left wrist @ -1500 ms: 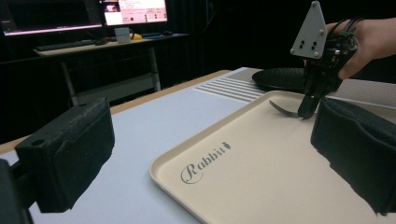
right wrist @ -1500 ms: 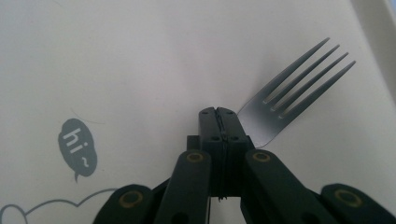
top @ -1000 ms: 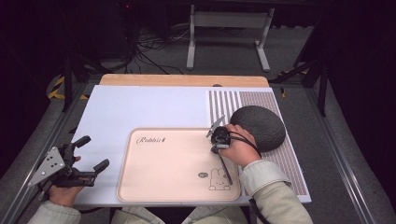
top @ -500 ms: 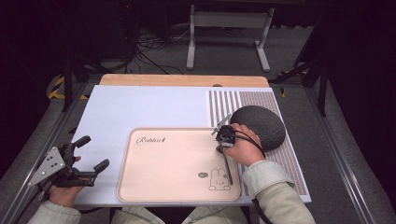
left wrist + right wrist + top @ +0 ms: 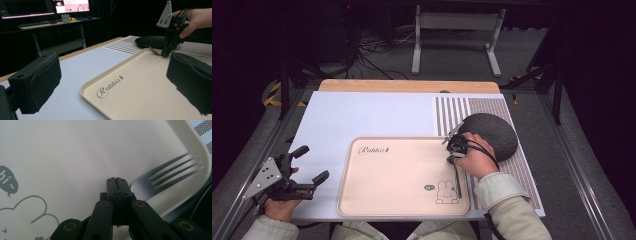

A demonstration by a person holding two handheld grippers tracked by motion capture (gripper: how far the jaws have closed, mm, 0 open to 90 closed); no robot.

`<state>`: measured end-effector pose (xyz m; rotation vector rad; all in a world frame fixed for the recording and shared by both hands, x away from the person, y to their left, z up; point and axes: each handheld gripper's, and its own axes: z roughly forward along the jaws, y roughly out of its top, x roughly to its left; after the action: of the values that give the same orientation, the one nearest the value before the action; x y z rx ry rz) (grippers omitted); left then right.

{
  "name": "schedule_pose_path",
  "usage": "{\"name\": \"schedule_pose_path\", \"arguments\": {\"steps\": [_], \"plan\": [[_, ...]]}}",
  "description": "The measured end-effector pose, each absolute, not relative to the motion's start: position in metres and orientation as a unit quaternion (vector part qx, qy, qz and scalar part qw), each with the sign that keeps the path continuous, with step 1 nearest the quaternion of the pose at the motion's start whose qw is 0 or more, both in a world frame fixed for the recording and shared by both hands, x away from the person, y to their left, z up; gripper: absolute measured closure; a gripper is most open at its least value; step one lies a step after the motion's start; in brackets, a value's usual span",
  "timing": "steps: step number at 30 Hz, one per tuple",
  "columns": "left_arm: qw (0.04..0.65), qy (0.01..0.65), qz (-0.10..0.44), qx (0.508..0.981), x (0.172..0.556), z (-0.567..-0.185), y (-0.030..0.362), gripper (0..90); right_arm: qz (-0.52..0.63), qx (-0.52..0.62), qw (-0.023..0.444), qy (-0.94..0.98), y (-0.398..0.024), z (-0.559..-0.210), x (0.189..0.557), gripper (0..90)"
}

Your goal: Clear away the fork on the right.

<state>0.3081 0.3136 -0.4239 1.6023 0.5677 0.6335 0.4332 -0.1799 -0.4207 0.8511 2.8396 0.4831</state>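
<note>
Right gripper view — jaws pinch the fork (image 5: 172, 171) over the tray (image 5: 75, 157); left gripper (image 5: 307, 172) jaws spread.

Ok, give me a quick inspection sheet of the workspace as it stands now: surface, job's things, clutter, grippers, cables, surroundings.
Surface: pale blue-white table mat with a striped grey panel at the right, on a wooden tabletop.
Job's things: beige plastic tray printed with a rabbit; dark metal fork lying on the tray near its right rim; dark ribbed round dish beside the tray.
Clutter: nothing seen.
Grippers: left gripper open, off the tray's left; right gripper shut, over the fork's handle; a grip cannot be confirmed.
Cables: black cable across the right hand.
Surroundings: grey metal stand, floor cables.
</note>
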Motion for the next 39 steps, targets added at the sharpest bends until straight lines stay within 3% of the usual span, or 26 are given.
{"name": "schedule_pose_path", "arguments": {"steps": [6,11,15,20,27,39], "plan": [[0.616,0.247,0.275,0.696,0.308,-0.424,0.314,0.5,0.205,0.290,0.069,0.932,-0.184,-0.416,0.432,88.4],[0.616,0.247,0.275,0.696,0.308,-0.424,0.314,0.5,0.245,0.281,0.095,0.923,-0.187,-0.398,0.426,71.7],[0.616,0.247,0.275,0.695,0.308,-0.424,0.313,0.5,0.297,0.254,0.134,0.911,-0.193,-0.384,0.419,42.5],[0.615,0.247,0.277,0.696,0.308,-0.424,0.313,0.5,0.351,0.252,0.182,0.883,-0.207,-0.367,0.405,27.1],[0.615,0.247,0.277,0.695,0.307,-0.424,0.312,0.5,0.428,0.268,0.207,0.838,-0.232,-0.354,0.385,17.2],[0.615,0.248,0.277,0.695,0.307,-0.424,0.313,0.4,0.484,0.278,0.244,0.793,-0.273,-0.350,0.360,15.0]]}}
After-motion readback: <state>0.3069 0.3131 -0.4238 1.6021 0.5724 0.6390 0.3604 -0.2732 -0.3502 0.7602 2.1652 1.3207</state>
